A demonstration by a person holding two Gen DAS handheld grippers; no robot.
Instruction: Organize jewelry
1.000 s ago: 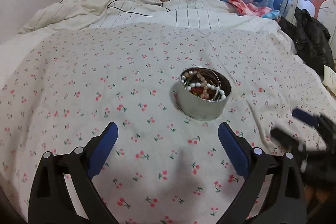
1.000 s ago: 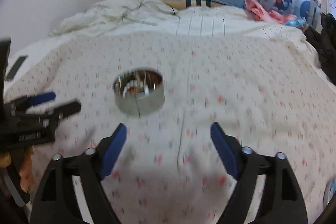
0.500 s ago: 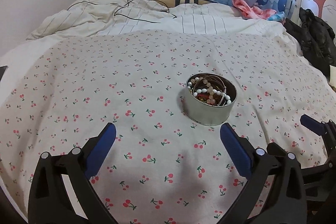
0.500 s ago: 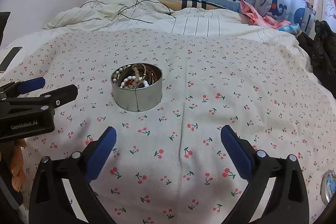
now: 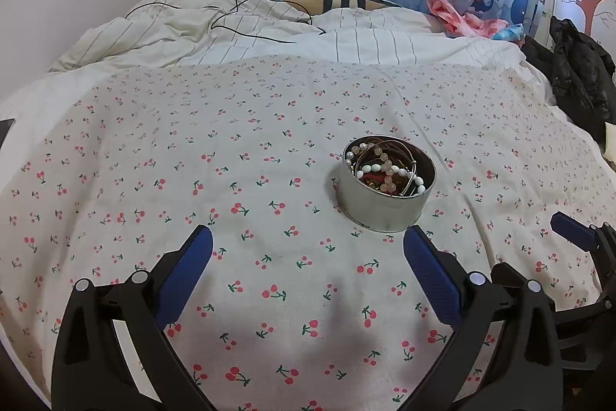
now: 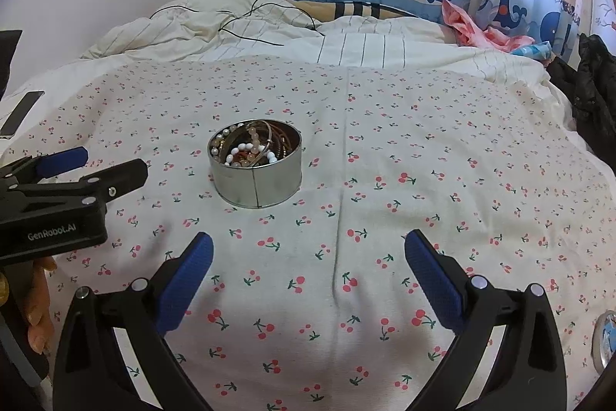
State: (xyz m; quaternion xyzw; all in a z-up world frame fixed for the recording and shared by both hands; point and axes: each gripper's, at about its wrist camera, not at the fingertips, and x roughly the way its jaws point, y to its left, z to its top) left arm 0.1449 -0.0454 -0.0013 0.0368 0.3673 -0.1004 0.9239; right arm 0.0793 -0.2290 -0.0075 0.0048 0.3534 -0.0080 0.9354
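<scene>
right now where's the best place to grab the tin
Pinch the tin's rim wall from above, one finger inside, one outside. It stands upright and open, likely too wide to span. The near edge seems freest; beads crowd the rest.

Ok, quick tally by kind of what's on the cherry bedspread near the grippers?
Round metal tin holding jewelry: 1
White bead bracelet in it: 1
Pink bead bracelet in it: 1
Phone at the left edge: 1
Round lid at the right edge, partly seen: 1
Total: 5
</scene>
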